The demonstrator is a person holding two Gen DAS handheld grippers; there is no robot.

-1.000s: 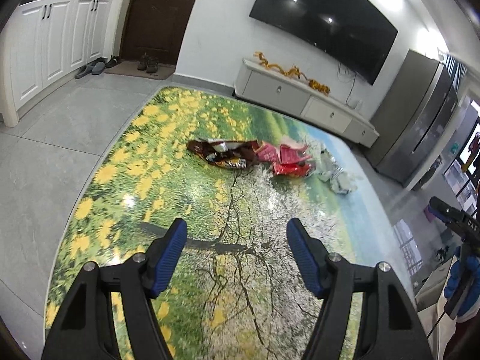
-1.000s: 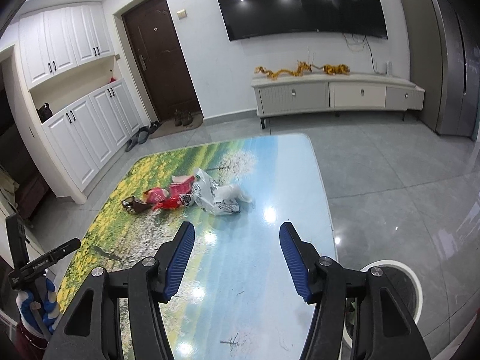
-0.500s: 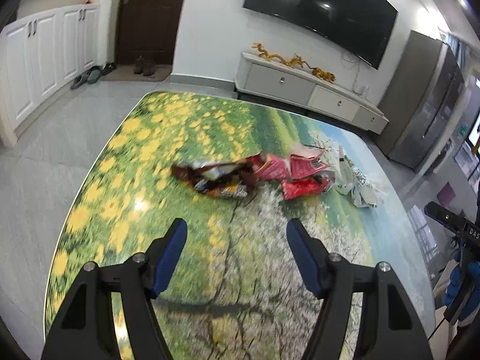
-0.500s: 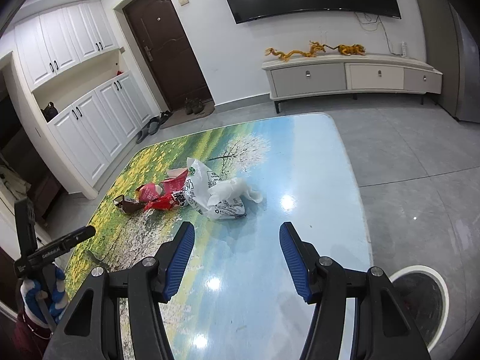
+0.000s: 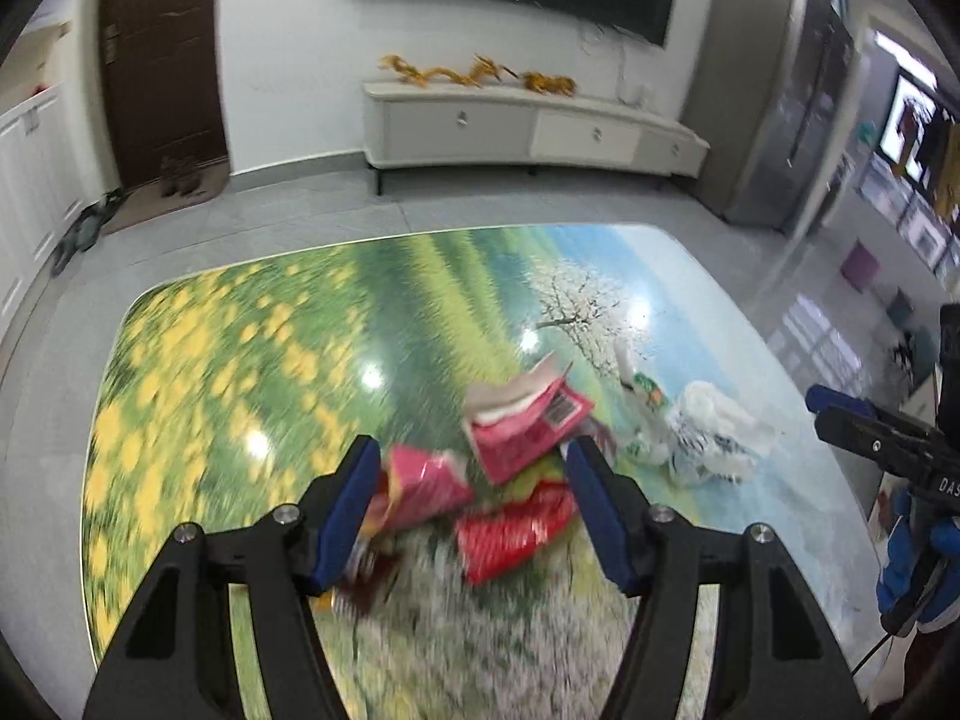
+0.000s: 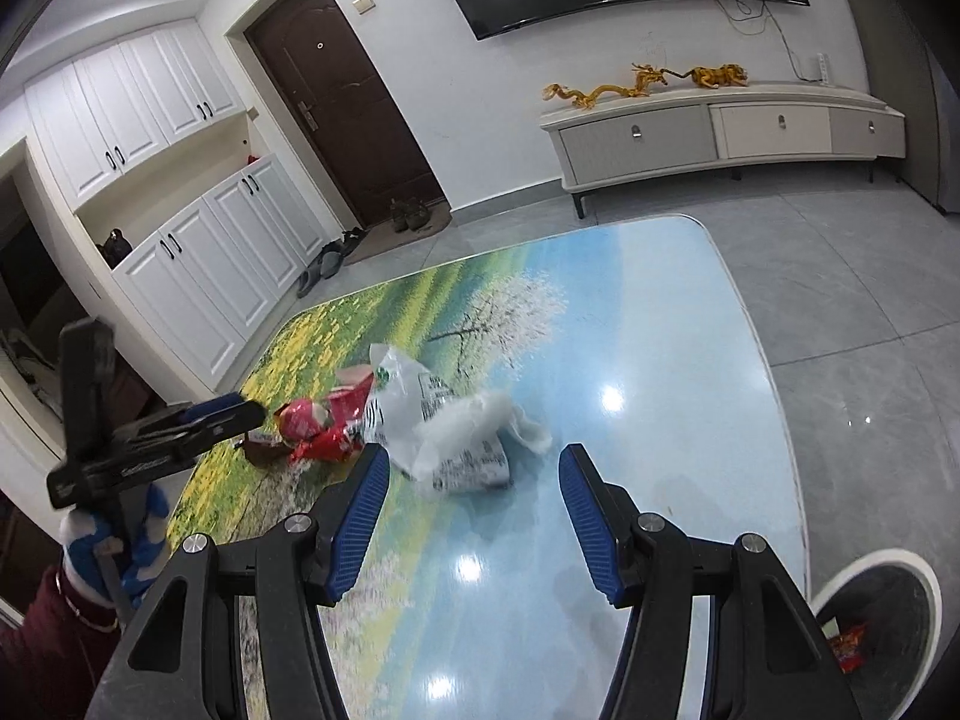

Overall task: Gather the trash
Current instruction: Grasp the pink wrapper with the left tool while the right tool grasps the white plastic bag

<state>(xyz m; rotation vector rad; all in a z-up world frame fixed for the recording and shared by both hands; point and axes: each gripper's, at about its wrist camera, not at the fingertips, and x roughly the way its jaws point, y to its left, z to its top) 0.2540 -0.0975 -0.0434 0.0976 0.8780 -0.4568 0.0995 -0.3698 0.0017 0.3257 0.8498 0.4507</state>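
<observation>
Very little can be read. In the left wrist view the right claw carries white letters on its black body at the frame's edge — "DAS", cut off there. The pink carton on the desk bears a barcode patch, its digits too blurred to make out. In the right wrist view the white plastic bag has black print and a green mark, and the left claw has pale lettering along its arm — neither legible.

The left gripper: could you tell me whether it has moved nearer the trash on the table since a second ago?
Yes. The left gripper has come up to the red snack wrappers, which now sit between its closing jaws instead of far ahead on the table.
</observation>
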